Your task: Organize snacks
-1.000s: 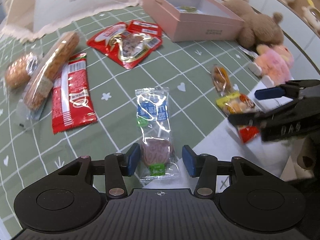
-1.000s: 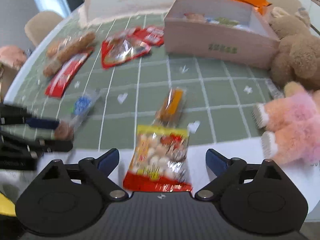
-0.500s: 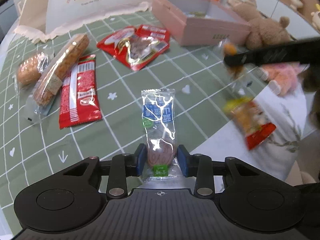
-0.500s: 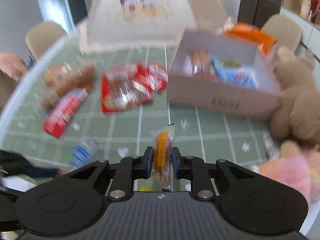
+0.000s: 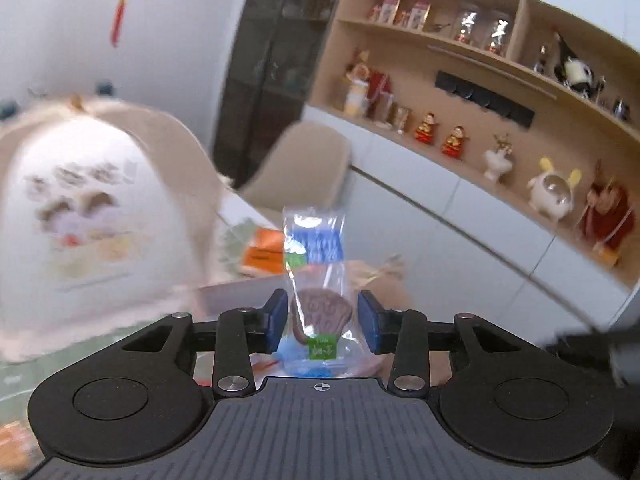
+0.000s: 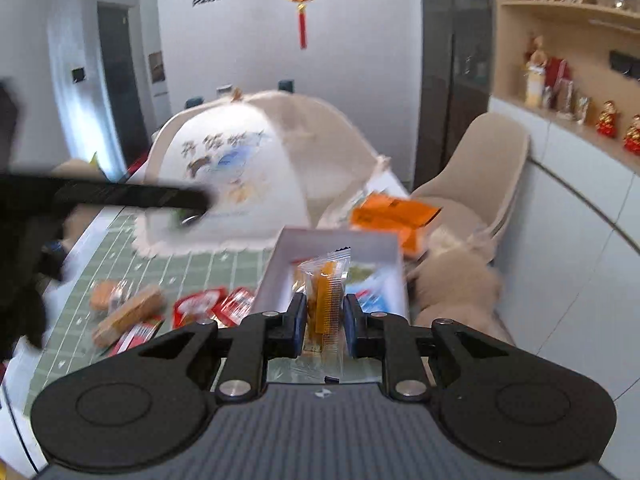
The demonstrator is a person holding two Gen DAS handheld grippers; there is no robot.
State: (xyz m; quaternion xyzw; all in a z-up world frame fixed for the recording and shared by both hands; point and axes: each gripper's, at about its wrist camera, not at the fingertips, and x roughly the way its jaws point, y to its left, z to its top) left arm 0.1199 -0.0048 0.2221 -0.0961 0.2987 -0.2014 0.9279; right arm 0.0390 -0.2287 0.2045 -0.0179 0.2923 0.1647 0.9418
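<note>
- My right gripper was clamped on the orange wafer packet, pads pressing its lower half, with the packet standing upright above them.
- In the right wrist view that packet hung in front of the pink box, which sat on the bench between the red packets and the teddy bear. A few snacks already lay inside the box.
- My left gripper had just been opening. The clear biscuit packet was upright between the jaws, with a gap showing on each side, so I judged it loose rather than held.
- The left wrist view was blurred and aimed at the shelves, so I could not tell whether the box lay beneath that packet.
- To do this step well, I judged I should carry the wafer packet over an open patch of the box and lower it inside the walls before spreading the pads.
- I should release low, so the light wrapper would not bounce out or land on the rim.
- The two grippers were close together, so taking turns over the box looked safer.
</note>
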